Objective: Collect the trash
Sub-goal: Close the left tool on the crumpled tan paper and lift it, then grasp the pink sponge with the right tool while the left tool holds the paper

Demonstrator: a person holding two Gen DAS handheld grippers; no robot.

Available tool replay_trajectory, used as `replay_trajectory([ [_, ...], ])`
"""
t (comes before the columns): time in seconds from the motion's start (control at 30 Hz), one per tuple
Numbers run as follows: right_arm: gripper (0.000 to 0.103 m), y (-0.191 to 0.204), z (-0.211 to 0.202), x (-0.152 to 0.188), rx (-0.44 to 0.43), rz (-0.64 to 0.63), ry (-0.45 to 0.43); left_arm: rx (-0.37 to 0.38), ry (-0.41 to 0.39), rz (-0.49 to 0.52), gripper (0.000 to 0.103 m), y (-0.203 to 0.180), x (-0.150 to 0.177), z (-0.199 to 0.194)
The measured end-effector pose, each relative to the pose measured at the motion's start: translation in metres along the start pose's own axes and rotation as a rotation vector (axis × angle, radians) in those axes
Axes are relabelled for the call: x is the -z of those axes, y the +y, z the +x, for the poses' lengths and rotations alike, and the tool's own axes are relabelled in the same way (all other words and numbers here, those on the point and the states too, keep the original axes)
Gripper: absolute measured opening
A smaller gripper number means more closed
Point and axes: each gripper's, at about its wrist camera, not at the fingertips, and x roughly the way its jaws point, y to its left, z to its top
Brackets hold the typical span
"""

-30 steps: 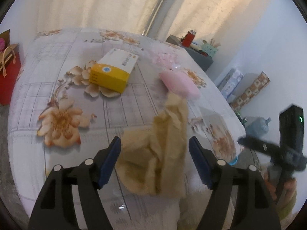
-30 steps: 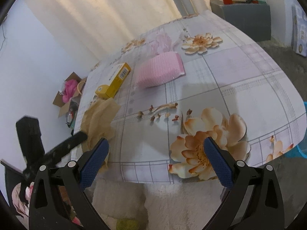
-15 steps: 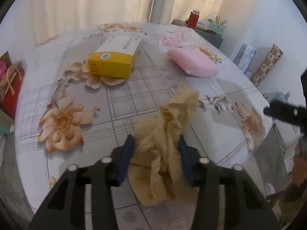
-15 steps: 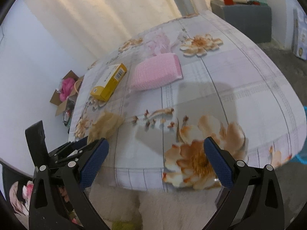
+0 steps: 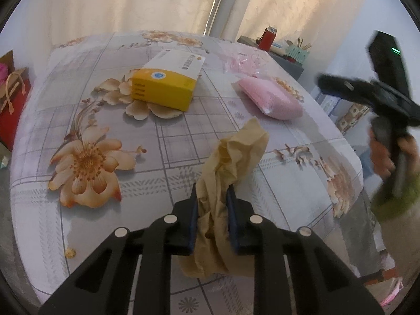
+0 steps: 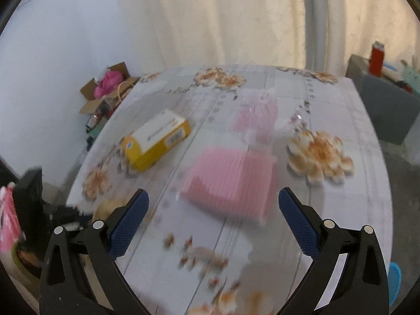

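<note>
The crumpled tan paper [image 5: 231,173] lies near the front edge of the flower-patterned tablecloth [image 5: 86,120], its lower folds pinched between the blue pads of the left gripper [image 5: 211,204]. The jaws are closing on it, and the pads already press into the paper from both sides, so it is grasped, though only by the loose bottom of the wad; the upper part stands free above the fingertips.

Farther back on the cloth sit a yellow and white carton [image 5: 168,84] and, well apart to its right, a pink packet [image 5: 270,99], with a clear pink-printed wrapper [image 5: 246,60] just behind the packet.

The likeliest trouble is that the thin paper tears or slides out when lifted, since the grip holds only a few soft folds rather than the bulk. The pads sit close to the cloth too, so a fold of tablecloth could be caught along with the paper and dragged, shifting the carton and packet.

The left gripper points steeply down over the near edge of the table. The right gripper [image 6: 212,220] hovers with its jaws spread wide and nothing between them, aimed down at the pink packet; its view is blurred. In the left view the person's hand [image 5: 386,157] grips that tool's handle off the table's right side.
</note>
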Motion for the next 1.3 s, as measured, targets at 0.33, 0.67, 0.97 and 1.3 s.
replay_trajectory([
  [0.33,0.095,-0.059,0.077,-0.023,-0.062,0.257,0.132,0.042,-0.006,-0.044,0.018,0.007,0.003,-0.003],
  [0.67,0.095,-0.011,0.032,0.03,-0.341,0.285,0.205,0.066,-0.004,-0.051,0.018,0.011,0.002,-0.003],
  [0.97,0.095,0.035,0.021,0.003,-0.131,0.033,0.152,0.08,-0.003,-0.076,0.018,0.014,0.001,-0.002],
  [1.3,0.095,0.01,0.087,-0.027,-0.094,0.004,0.223,0.091,-0.002,-0.092,0.018,0.017,0.0,-0.003],
])
